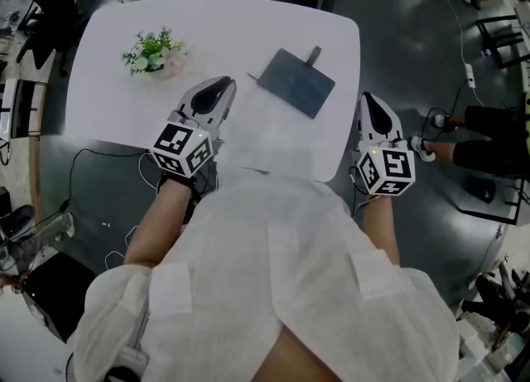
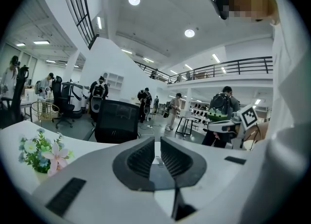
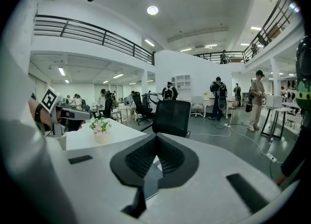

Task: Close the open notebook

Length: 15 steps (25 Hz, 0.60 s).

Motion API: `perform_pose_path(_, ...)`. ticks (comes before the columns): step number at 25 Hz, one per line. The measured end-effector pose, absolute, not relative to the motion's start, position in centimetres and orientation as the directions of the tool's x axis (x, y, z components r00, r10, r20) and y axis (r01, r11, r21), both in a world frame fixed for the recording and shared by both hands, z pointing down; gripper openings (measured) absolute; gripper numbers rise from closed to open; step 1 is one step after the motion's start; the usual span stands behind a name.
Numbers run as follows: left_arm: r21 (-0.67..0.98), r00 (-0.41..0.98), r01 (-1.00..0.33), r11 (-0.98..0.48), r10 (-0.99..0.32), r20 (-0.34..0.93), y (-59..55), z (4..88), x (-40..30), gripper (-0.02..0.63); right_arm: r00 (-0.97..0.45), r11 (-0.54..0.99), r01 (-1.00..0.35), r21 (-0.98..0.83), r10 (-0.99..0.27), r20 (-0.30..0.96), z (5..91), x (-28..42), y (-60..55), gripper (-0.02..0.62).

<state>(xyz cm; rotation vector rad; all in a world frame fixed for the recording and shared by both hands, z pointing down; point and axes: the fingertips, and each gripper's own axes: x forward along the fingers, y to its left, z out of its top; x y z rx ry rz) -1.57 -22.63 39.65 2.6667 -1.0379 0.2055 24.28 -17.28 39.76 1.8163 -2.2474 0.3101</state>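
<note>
My left claw [image 1: 222, 84] stands narrowly apart, empty; my right claw [image 1: 369, 100] is pinched together on nothing — the notebook [image 1: 296, 82] lies closed on the worktop [image 1: 108, 65].

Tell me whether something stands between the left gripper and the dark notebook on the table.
Nothing visible does. Only bare white table lies between the left gripper and the notebook. The flower pot stands apart, on the gripper's other side.

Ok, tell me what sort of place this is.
Probably a large open-plan lab or workshop hall. A railed mezzanine runs above the main floor, a black office chair stands at the white table, and several people stand among desks beyond.
</note>
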Motion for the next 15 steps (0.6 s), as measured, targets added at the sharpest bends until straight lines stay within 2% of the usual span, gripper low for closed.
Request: perform_pose_path(15,0.209,0.735,-0.677,-0.706,-0.633,0.243,-22.34,40.35,-0.84,0.034,-0.231,0.243,-0.970,-0.004,-0.916,0.328,40.11,23.83,-17.33,0.000)
